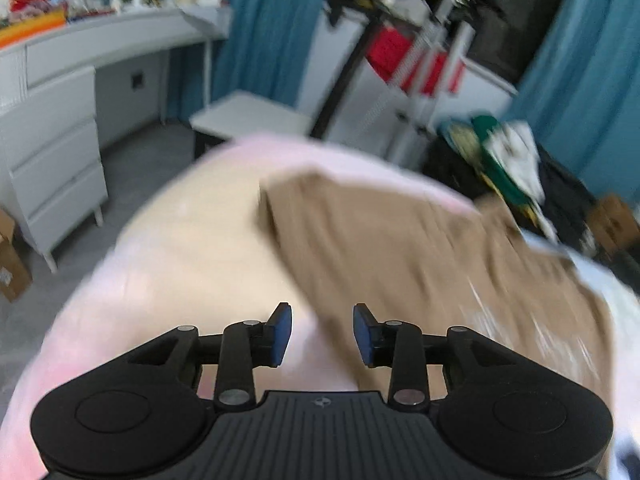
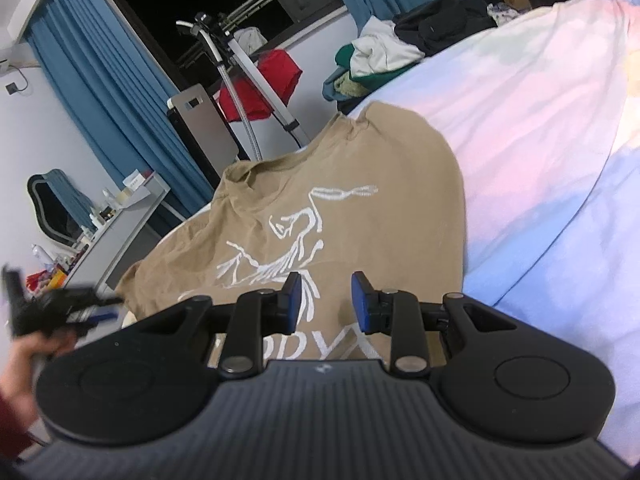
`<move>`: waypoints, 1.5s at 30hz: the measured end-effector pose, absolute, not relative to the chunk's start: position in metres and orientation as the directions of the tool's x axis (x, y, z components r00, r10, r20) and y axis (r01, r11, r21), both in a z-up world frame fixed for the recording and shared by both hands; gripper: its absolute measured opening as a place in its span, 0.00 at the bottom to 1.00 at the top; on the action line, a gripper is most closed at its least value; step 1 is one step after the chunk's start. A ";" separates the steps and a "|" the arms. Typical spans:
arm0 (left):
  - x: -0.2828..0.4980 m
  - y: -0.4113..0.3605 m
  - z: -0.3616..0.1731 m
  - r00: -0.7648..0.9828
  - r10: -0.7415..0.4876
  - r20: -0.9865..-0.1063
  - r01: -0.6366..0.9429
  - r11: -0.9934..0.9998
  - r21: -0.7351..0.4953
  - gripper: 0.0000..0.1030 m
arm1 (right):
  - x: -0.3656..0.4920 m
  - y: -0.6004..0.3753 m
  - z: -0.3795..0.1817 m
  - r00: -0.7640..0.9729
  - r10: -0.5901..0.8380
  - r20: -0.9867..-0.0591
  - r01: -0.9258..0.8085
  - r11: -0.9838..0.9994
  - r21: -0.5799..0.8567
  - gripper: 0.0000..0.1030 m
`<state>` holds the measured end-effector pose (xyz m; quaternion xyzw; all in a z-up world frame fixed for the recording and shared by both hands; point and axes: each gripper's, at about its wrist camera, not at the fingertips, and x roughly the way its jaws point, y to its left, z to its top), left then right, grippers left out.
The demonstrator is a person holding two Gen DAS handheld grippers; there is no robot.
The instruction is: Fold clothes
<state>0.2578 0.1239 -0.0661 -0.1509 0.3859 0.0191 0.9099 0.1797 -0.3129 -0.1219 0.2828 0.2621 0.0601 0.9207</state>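
Observation:
A tan T-shirt [image 2: 320, 184] with a white printed design lies spread on the bed [image 2: 520, 140], its collar toward the far edge. My right gripper [image 2: 325, 302] hovers just above the print, jaws apart with nothing pressed between the blue pads. In the left wrist view, which is blurred, the same shirt [image 1: 400, 248] lies to the right on the pale pink cover [image 1: 192, 232]. My left gripper [image 1: 322, 334] is raised over the shirt's near-left edge, open and empty. It also shows as a blurred left gripper [image 2: 60, 312] held by a hand at the left of the right wrist view.
A pile of clothes [image 2: 380, 60] sits at the bed's far side, the same clothes pile [image 1: 504, 160] in the other view. A garment steamer stand with a red garment [image 2: 260, 80] stands beyond the bed. Grey drawers [image 1: 56, 152], a low white table [image 1: 248, 116] and a cardboard box [image 1: 12, 264] stand on the floor.

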 end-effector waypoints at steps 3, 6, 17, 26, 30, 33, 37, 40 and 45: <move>0.202 0.115 -0.065 0.630 -0.161 -0.760 -0.090 0.957 -0.277 0.36 | 0.172 -0.318 -0.115 0.866 0.237 -0.440 0.045 0.840 0.541 0.31; 0.152 0.092 -0.069 0.559 -0.228 -0.797 -0.033 0.954 -0.297 0.36 | 0.161 -0.322 -0.106 0.878 0.213 -0.428 0.048 0.852 0.522 0.31; 0.074 0.052 -0.110 0.406 -0.281 -0.870 0.004 0.952 -0.306 0.41 | 0.115 -0.347 -0.084 0.899 0.127 -0.420 0.106 0.866 0.488 0.43; 0.073 0.066 -0.086 0.412 -0.289 -0.864 0.013 0.950 -0.311 0.00 | 0.122 -0.353 -0.101 0.870 0.115 -0.479 0.156 0.858 0.490 0.45; 0.077 0.083 -0.064 0.411 -0.270 -0.871 0.000 0.955 -0.296 0.00 | 0.122 -0.360 -0.102 0.877 0.113 -0.468 0.171 0.835 0.522 0.45; 0.082 0.095 -0.057 0.397 -0.202 -0.895 -0.019 0.973 -0.228 0.00 | 0.122 -0.364 -0.104 0.878 0.109 -0.466 0.187 0.818 0.543 0.45; 0.089 0.102 -0.068 0.375 -0.093 -0.922 -0.028 0.993 -0.111 0.00 | 0.124 -0.370 -0.106 0.877 0.105 -0.468 0.207 0.797 0.567 0.45; 0.095 0.104 -0.082 0.371 -0.076 -0.926 -0.031 0.995 -0.094 0.01 | 0.124 -0.374 -0.108 0.874 0.107 -0.475 0.219 0.784 0.580 0.45; 0.095 0.095 -0.086 0.424 -0.094 -0.901 0.028 0.996 -0.090 0.05 | 0.123 -0.381 -0.110 0.874 0.116 -0.472 0.234 0.751 0.617 0.45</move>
